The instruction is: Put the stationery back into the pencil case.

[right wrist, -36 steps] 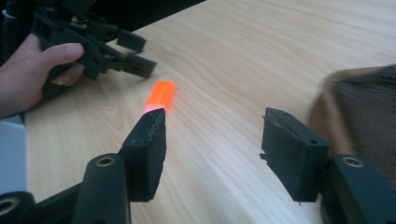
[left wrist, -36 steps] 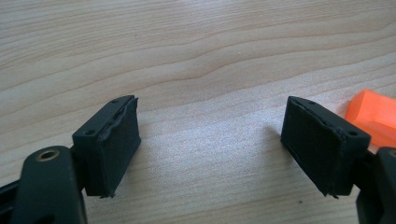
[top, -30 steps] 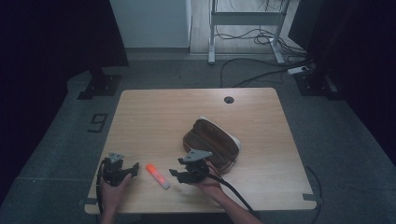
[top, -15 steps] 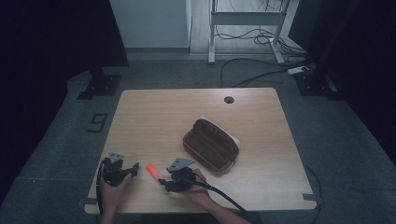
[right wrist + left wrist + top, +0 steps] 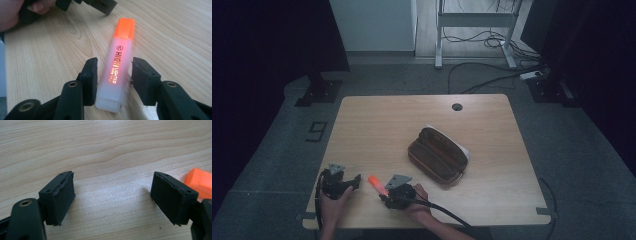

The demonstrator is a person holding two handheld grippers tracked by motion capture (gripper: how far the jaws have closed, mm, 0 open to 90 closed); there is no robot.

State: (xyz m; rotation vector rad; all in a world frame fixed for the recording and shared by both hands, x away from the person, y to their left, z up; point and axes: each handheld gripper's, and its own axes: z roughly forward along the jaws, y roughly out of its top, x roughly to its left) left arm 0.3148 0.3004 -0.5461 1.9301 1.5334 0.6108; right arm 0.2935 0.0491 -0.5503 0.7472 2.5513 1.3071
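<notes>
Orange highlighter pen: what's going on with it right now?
Right gripper closing around frosted orange highlighter pen, pads not pressing. Left gripper open beside it. Nothing blocking.

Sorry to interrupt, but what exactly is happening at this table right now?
A person at a wooden table works a gripper in each hand. The right gripper straddles an orange highlighter lying flat; its jaws have just been closing around the barrel, with a small gap showing on at least one side. The left gripper rests open beside the highlighter's orange cap. A brown pencil case lies open farther back.
</notes>
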